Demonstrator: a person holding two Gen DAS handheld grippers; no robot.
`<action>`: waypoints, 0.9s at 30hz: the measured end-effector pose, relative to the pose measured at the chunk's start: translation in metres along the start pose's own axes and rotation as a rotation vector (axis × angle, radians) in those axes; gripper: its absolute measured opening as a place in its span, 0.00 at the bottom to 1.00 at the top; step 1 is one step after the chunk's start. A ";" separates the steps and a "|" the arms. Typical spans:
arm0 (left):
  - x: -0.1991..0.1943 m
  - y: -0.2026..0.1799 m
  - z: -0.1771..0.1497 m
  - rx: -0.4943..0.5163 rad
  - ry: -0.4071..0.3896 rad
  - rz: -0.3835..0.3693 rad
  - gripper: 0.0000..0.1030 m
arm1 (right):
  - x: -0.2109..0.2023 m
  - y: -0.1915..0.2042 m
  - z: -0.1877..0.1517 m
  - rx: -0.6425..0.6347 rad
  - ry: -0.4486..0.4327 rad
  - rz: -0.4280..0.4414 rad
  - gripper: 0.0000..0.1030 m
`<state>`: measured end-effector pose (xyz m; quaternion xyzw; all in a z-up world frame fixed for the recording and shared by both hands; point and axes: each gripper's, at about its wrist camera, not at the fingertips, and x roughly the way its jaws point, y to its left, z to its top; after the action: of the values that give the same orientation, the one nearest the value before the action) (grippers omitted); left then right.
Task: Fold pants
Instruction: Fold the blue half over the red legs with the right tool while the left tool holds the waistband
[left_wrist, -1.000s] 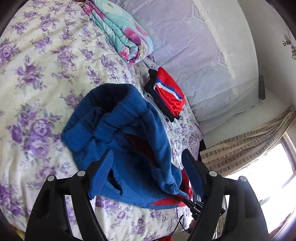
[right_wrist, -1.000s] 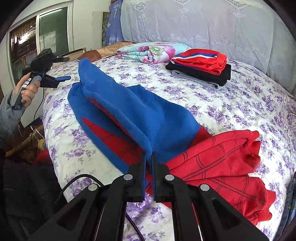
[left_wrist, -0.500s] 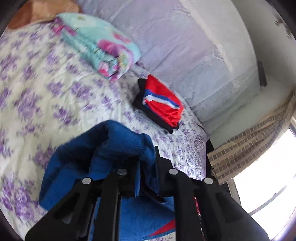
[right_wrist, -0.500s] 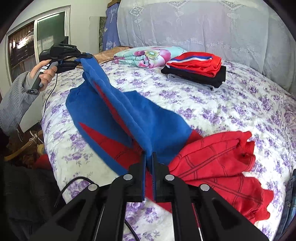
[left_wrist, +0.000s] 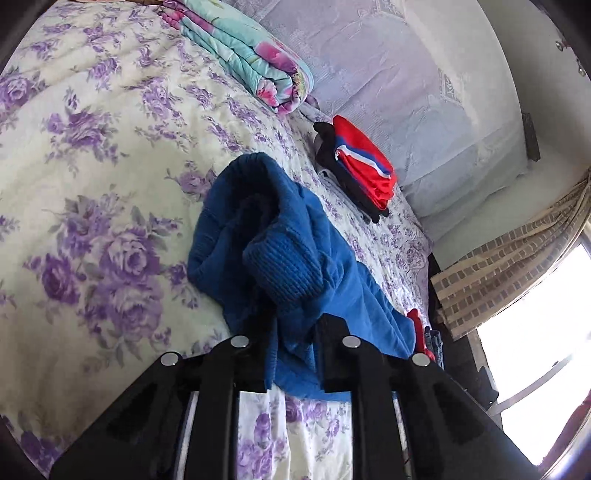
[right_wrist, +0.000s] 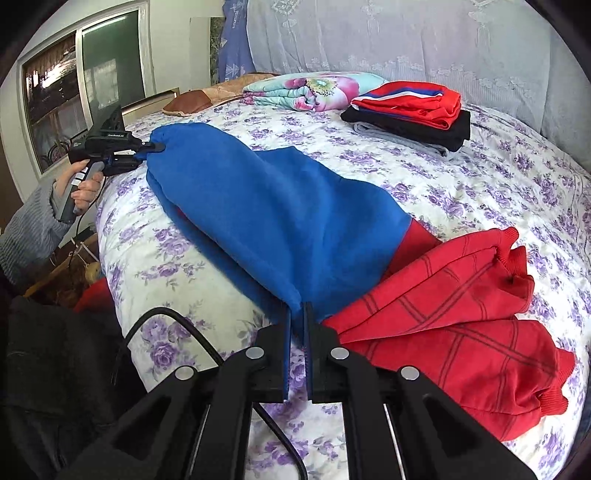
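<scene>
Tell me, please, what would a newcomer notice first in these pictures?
First, the blue pants stretched across the flowered bed, pinched at one end by the left tongs and at the near end by the right tongs. Next, the crumpled red garment at the right, and the folded clothes stack near the headboard.

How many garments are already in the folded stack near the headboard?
3 visible: a red garment with white and blue stripes on top, a black one under it, and a grey one at the bottom. More could be hidden inside the stack.
</scene>
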<state>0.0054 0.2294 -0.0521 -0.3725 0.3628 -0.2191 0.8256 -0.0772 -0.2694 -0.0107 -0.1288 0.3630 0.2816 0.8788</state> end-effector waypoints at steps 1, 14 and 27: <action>-0.006 -0.001 0.000 -0.004 -0.014 -0.002 0.15 | 0.000 0.001 0.000 -0.005 0.002 -0.006 0.06; -0.023 0.013 0.006 -0.047 -0.041 0.144 0.52 | 0.014 -0.001 -0.012 0.048 0.027 0.004 0.06; -0.009 -0.083 -0.004 0.163 -0.056 -0.060 0.60 | 0.017 -0.002 -0.017 0.091 0.028 0.004 0.08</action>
<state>-0.0108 0.1815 0.0139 -0.3206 0.3091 -0.2623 0.8561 -0.0753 -0.2715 -0.0348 -0.0921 0.3879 0.2648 0.8780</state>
